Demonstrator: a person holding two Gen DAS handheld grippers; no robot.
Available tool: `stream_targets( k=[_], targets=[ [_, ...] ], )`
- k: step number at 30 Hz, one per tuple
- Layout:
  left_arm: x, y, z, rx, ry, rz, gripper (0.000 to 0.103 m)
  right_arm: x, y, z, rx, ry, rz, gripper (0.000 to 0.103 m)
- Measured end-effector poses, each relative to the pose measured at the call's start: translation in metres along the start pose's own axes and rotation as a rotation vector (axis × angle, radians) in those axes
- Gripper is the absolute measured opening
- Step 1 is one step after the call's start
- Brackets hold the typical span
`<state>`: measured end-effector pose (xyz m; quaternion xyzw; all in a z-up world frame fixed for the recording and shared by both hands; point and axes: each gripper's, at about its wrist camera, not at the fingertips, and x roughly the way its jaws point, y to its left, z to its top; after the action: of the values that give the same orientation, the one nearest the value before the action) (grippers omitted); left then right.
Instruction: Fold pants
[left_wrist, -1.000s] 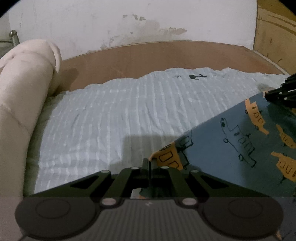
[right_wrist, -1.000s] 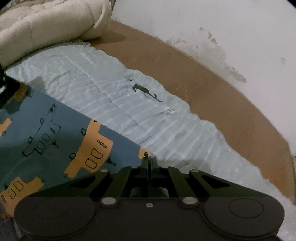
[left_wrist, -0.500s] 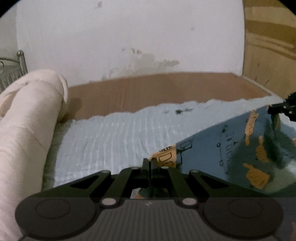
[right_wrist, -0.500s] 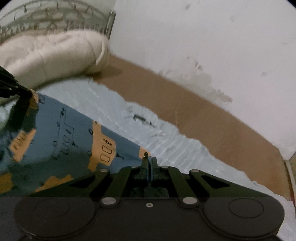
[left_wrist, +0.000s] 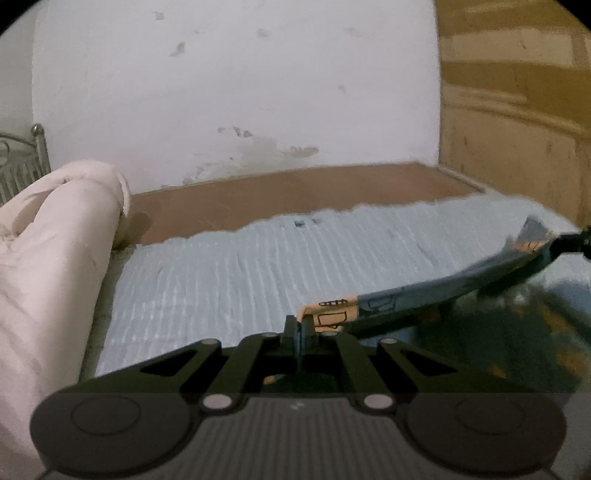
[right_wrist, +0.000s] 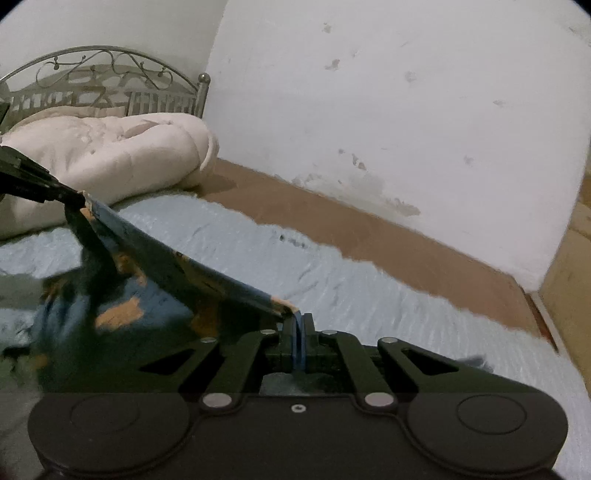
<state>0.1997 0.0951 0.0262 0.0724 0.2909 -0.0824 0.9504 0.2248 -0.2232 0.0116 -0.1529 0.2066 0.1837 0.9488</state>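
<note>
The pants are blue-grey with orange vehicle prints. Their edge is stretched taut in the air between my two grippers, above a pale blue striped bed sheet. My left gripper is shut on one corner of that edge. The other corner sits in my right gripper, shut with blue cloth squeezed between its pads. In the right wrist view the pants hang blurred below the taut edge, and the left gripper's fingers show at the far left. The right gripper's fingers reach in at the left wrist view's right edge.
A rolled cream quilt lies at the bed's left end, before a metal headboard. A brown wooden board runs along the white wall. A wooden cabinet stands at the right.
Both grippers have risen and pulled back, lifting the pants off the sheet. The cloth, earlier spread flat and wide, now hangs edge-on as a taut band between them.
</note>
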Motion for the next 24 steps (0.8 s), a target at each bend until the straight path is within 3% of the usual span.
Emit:
stream_targets(
  k=[4, 9, 17, 24],
  targets=[
    [-0.002, -0.017, -0.031, 0.019, 0.072, 0.018, 0.001, -0.024, 0.025, -0.034, 0.053, 0.020, -0.026, 0.000],
    [-0.002, -0.029, -0.055, 0.039, 0.100, 0.057, 0.001, -0.034, 0.047, -0.062, 0.089, 0.032, -0.050, 0.000],
    [-0.010, -0.028, -0.061, 0.085, 0.105, 0.069, 0.001, -0.055, 0.061, -0.062, 0.050, 0.019, -0.049, 0.000],
    [-0.005, -0.032, -0.078, 0.138, 0.141, 0.062, 0.001, -0.052, 0.073, -0.084, 0.003, 0.092, -0.019, 0.000]
  ],
)
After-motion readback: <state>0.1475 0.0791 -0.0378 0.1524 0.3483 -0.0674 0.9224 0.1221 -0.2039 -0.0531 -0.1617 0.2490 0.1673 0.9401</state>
